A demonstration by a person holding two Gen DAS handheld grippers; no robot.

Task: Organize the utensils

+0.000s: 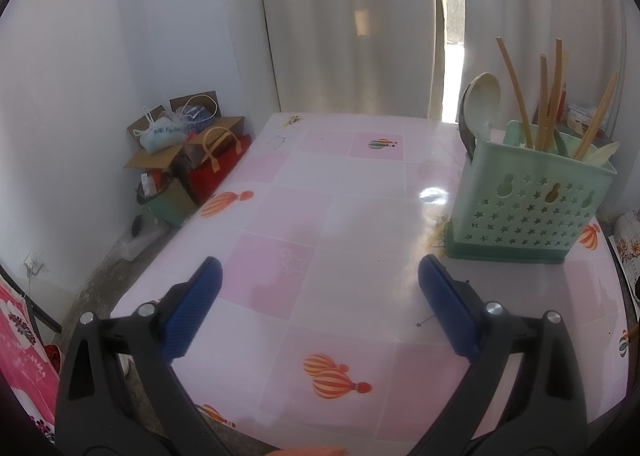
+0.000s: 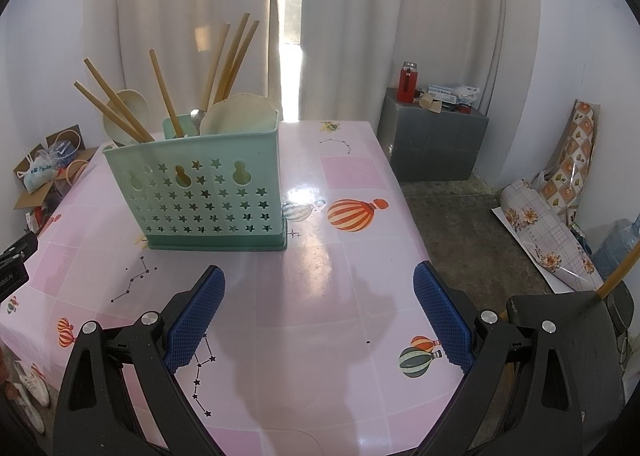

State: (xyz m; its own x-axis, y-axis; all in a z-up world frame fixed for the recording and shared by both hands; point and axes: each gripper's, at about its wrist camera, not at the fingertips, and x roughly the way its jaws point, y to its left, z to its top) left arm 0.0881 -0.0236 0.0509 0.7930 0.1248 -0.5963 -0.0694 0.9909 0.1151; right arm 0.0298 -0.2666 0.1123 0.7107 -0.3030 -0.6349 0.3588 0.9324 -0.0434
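Note:
A mint-green utensil holder with star-shaped holes stands on the pink table at the right. It holds several wooden chopsticks and pale spoons. In the right wrist view the holder stands ahead and to the left, with chopsticks and spoons sticking up. My left gripper is open and empty above the table, left of the holder. My right gripper is open and empty, in front of the holder.
Cardboard boxes and bags lie on the floor left of the table. A grey cabinet with a red bottle stands right of the table. Rolled sheets lean on the right wall. Curtains hang behind.

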